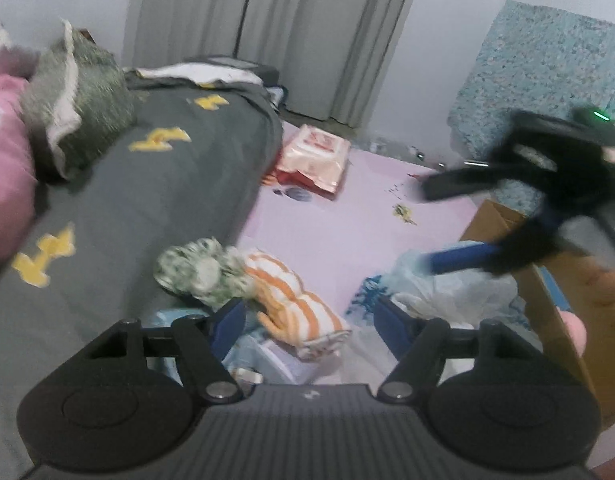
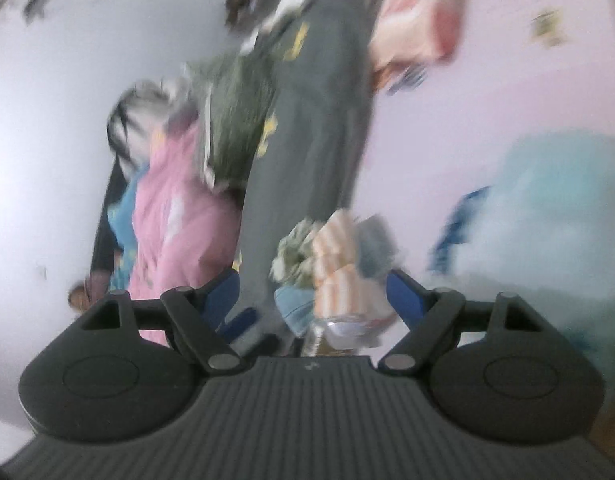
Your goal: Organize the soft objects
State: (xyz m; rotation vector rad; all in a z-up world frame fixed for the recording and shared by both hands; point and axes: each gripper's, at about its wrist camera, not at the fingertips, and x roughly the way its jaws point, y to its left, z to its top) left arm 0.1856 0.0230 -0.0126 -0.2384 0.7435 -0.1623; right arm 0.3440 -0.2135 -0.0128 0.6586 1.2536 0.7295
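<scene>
Now, taking the scene part by part:

Orange-striped cloth [image 1: 303, 312]: you are looking at a soft, light, floppy bundle that is lying on the pink floor [image 1: 347, 208] against the edge of the grey bedspread [image 1: 147, 184]; it is likely going to sag and unroll, so you are best pinching it across a thick fold near its middle.

Green-and-white cloth [image 1: 203, 276]: it is sitting crumpled, touching the striped one (equally limp, I judge), and it is wanting a deep bite into the bunched part.

Left gripper [image 1: 307, 320]: you are aiming it down at the striped bundle, the jaws parted with nothing pressed between them.

Right gripper [image 2: 313, 296]: you are holding it open and empty too; in the left view it is hanging off to the right, above the cardboard box [image 1: 547, 280] and the plastic bag [image 1: 447, 284].

Right view: it is badly blurred, so you are getting little detail there.
</scene>
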